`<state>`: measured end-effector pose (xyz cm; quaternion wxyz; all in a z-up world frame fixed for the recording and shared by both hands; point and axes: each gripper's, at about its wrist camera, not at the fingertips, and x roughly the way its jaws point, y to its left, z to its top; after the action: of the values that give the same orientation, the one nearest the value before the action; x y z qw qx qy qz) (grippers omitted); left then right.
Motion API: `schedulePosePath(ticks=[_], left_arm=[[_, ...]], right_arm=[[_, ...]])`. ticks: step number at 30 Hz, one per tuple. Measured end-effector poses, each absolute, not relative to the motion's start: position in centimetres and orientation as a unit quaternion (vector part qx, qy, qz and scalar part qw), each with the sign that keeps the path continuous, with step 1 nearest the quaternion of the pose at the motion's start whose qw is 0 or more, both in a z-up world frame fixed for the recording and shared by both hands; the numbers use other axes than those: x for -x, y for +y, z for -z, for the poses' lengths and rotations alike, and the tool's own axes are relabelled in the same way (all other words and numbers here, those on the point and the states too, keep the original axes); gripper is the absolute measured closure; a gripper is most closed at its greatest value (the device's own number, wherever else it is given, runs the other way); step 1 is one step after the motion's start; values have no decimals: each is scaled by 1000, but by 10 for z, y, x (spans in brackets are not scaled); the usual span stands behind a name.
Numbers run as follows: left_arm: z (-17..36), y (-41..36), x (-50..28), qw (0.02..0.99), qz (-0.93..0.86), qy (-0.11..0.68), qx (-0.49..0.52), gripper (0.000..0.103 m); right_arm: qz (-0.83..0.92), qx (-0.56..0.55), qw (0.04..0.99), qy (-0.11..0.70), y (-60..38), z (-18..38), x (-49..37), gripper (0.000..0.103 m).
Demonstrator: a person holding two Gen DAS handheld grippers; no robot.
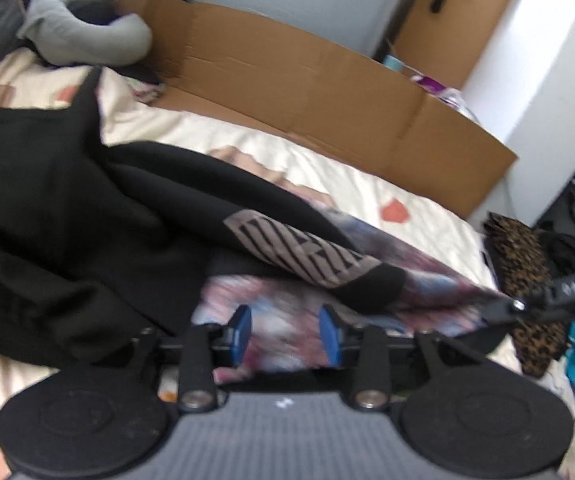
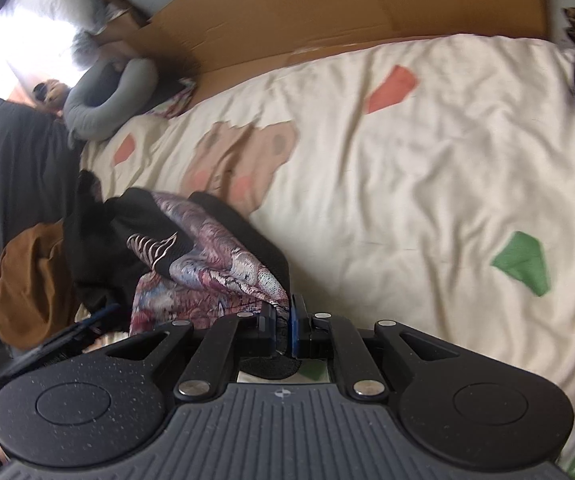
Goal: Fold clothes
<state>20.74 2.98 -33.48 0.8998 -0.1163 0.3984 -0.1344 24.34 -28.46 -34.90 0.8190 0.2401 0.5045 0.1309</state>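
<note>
Jaws of the right gripper (image 2: 284,322) are clenched on the edge of the patterned garment (image 2: 223,276), a pink, blue and purple printed cloth, while those of the left gripper (image 1: 286,334) stand released, spread apart just above the same cloth with nothing between them. Relative to the cream bedspread (image 2: 427,184), the patterned garment lies crumpled on its near edge, a black garment (image 1: 67,208) with a striped cuff is draped over and beside it, a flattened cardboard sheet (image 1: 307,92) runs along the far side, and a grey neck pillow (image 1: 87,36) sits at the far corner.
</note>
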Motion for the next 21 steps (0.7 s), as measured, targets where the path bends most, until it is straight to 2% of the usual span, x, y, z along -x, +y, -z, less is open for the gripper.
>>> schedulePosePath(ticks=[4,10,21], left_arm=[[330,44,-215,908,105,388,118,51],[323,65,-221,918,55,375,118,44],[326,104,-227,923,-2,372,104,40]], right_arm=[[-109,-245,822,503,-303,353,-241,99],[-85,-242,826,503,-320,357,-240,99],[-17,-239,839,489,-359,355,-234,99]])
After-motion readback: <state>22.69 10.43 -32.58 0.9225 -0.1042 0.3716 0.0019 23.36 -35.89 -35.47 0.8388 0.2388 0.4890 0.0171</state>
